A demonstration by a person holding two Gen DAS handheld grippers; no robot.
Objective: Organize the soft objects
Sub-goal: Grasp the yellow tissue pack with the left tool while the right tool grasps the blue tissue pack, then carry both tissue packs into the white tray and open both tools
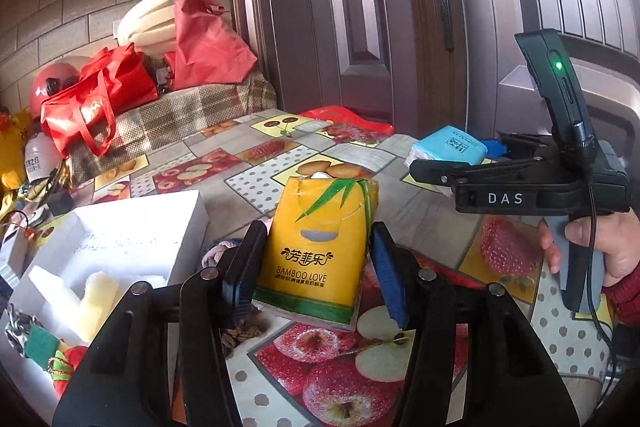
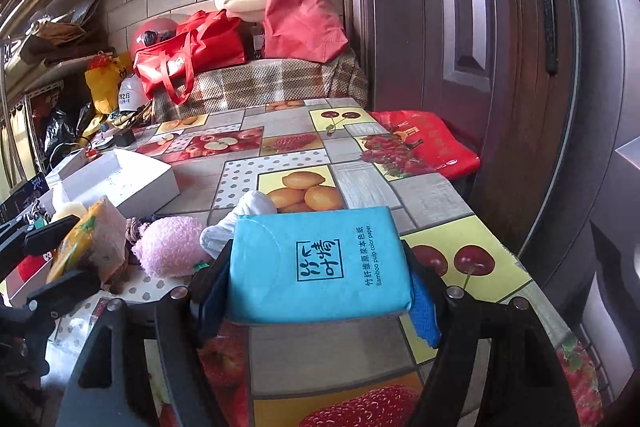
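Midway: the yellow tissue pack (image 1: 316, 251) is pinched by the left gripper (image 1: 316, 267), the blue tissue pack (image 2: 320, 263) by the right gripper (image 2: 320, 291), while the white box (image 1: 132, 239) at ten o'clock is only partly filled.

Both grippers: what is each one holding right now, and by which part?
Left gripper clamps the yellow tissue pack by its long sides; right gripper clamps the blue tissue pack by its short ends.

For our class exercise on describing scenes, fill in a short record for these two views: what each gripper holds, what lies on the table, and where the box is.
left gripper: shut on yellow tissue pack, held above the table
right gripper: shut on blue tissue pack
table: fruit-print cloth
white box: open, on the table's left side, foam pieces inside
pink plush: on the table between the two packs
behind table: red bags
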